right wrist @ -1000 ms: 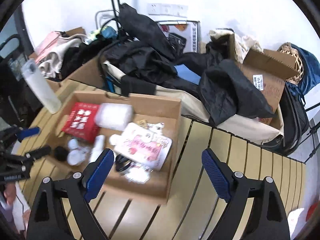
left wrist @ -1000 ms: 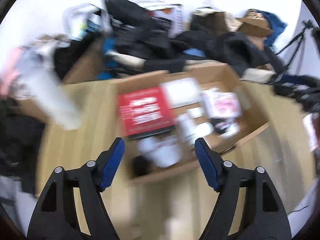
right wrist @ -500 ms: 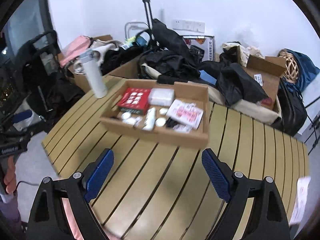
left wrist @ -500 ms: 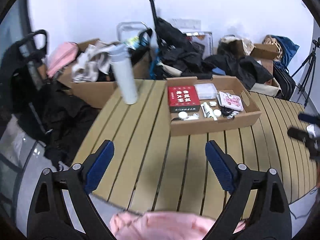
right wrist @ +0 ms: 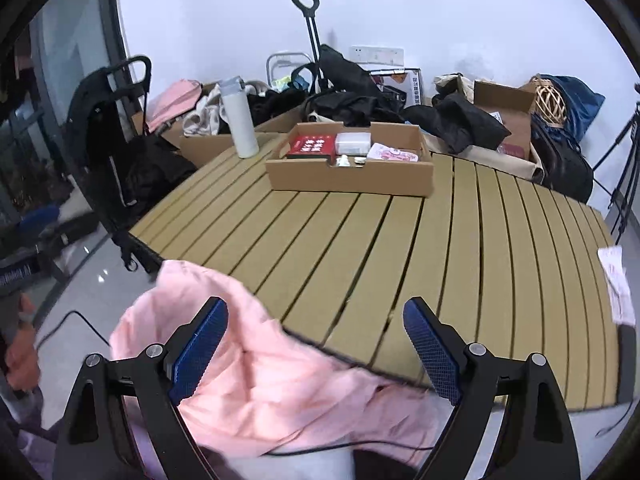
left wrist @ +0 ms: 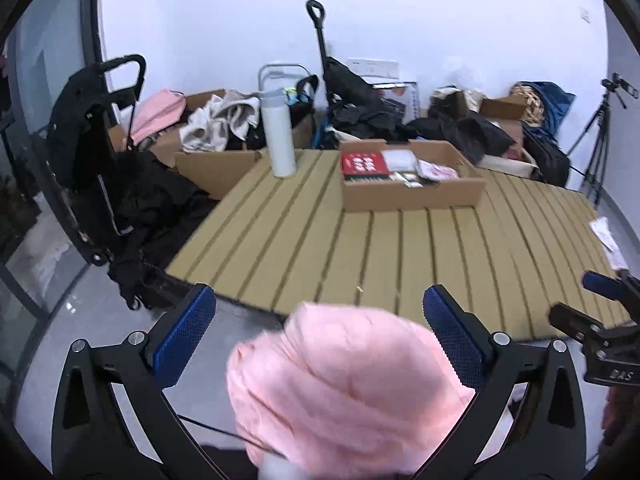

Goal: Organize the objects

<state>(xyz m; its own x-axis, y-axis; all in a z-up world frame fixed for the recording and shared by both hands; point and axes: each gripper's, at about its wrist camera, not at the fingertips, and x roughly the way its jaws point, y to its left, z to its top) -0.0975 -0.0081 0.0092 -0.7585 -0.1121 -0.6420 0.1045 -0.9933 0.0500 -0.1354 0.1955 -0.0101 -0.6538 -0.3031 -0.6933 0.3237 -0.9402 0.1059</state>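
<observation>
A shallow cardboard box [left wrist: 412, 194] [right wrist: 350, 174] stands on the far part of the slatted wooden table [left wrist: 400, 252] [right wrist: 400, 248]. It holds a red box [left wrist: 363, 164] [right wrist: 312, 147], a white packet [right wrist: 353, 141], a pink packet [right wrist: 394, 153] and small items. A white bottle [left wrist: 279, 136] [right wrist: 239, 118] stands upright left of the box. My left gripper [left wrist: 318, 338] and right gripper [right wrist: 316, 346] are open and empty, held off the table's near edge above pink cloth [left wrist: 344, 396] [right wrist: 256, 380].
Clothes, bags and cardboard boxes [right wrist: 506, 120] are piled behind the table. A black trolley [left wrist: 100, 152] stands at the left. A tripod [left wrist: 598, 140] is at the right. A paper sheet [right wrist: 618, 284] lies on the table's right edge.
Both grippers have pulled far back from over the cardboard box to beyond the table's near edge. Pink cloth has come into view under them. Both stayed open.
</observation>
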